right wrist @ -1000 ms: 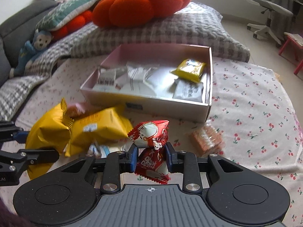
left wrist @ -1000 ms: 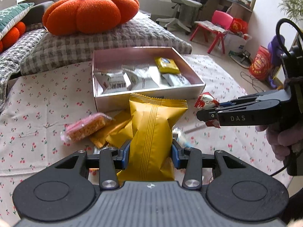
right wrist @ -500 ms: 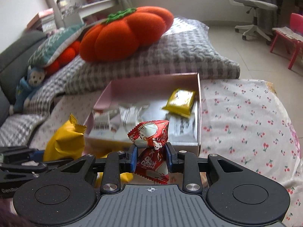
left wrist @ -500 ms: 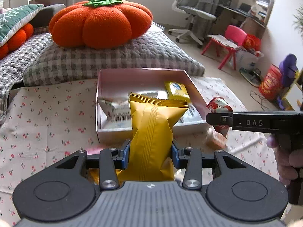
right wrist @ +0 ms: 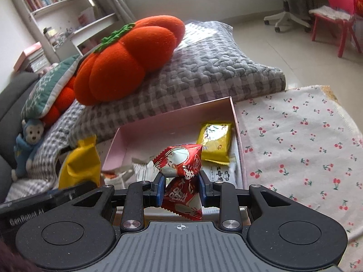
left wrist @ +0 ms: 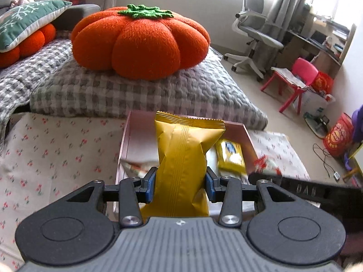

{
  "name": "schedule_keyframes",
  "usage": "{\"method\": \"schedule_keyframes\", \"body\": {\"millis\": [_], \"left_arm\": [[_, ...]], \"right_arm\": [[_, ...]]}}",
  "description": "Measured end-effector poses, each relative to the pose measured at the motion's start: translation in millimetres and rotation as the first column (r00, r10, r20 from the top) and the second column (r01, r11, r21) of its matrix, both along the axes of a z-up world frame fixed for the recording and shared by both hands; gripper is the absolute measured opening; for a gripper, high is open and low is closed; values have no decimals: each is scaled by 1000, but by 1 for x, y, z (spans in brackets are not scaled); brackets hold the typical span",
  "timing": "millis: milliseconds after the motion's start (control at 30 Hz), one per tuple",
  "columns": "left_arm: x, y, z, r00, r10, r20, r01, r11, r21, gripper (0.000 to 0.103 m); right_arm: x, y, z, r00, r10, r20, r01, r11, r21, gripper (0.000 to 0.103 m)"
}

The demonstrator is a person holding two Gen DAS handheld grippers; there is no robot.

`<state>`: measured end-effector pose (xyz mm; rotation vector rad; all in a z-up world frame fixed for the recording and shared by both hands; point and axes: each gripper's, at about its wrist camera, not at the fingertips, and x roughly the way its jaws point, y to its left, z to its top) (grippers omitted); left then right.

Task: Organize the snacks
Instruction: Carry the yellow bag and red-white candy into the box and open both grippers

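Snacks were being carried to the pink box two at once, one in each gripper.

In the left wrist view, a gold foil packet was clamped upright at its waist by the left gripper, the blue pads pressed into both sides so that the crimped top stood well above the fingers. The grip at the narrow middle probably kept the puffed bag from slipping. Beyond the fingertips lay the open box, with a small yellow packet to the right of the fingers and white wrappers partly hidden behind the held bag. The other tool was seen low on the right, blurred.

In the right wrist view, a red and white wrapped snack was pinched by the right gripper, its bulging upper half above the pads and its tail below them. Just ahead of the fingertips the box floor was seen, holding the yellow packet up and to the right and white wrappers to the left. Held over the near wall, the snack appeared ready for release inside. The cherry-print cloth lay right of the fingers.
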<state>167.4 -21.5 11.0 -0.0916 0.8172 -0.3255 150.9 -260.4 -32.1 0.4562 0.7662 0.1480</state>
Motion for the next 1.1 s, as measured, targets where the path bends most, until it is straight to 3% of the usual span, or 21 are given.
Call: {"method": "schedule_keyframes", "body": {"millis": [167,433,567,1000,1067,1100], "left_arm": [[32,-7,-6,999,29,-24,-29,1000,5,39],[70,-12,-28,986,69,-154,-79,995,-57,39],[80,-19,-40,978,68,-199,-73,997,-20,38],[87,-32,-46,997,38,-67,-31,995,99,39],[85,-29,-45,997,41,-59,-35,995,98,43],[84,-28,-44,997,44,-56,-38,994,100,51]], "right_arm": [[14,-5,-12,999,-19,-35,22,998,61,29],[26,-10,-22,998,-27,-56,33,994,101,29],[29,-15,-25,997,-33,-63,41,991,127,29],[30,-16,-30,998,-30,-62,40,985,168,32],[30,-16,-30,998,-34,-56,43,984,173,33],[30,-17,-30,998,-34,-61,44,983,178,34]]}}
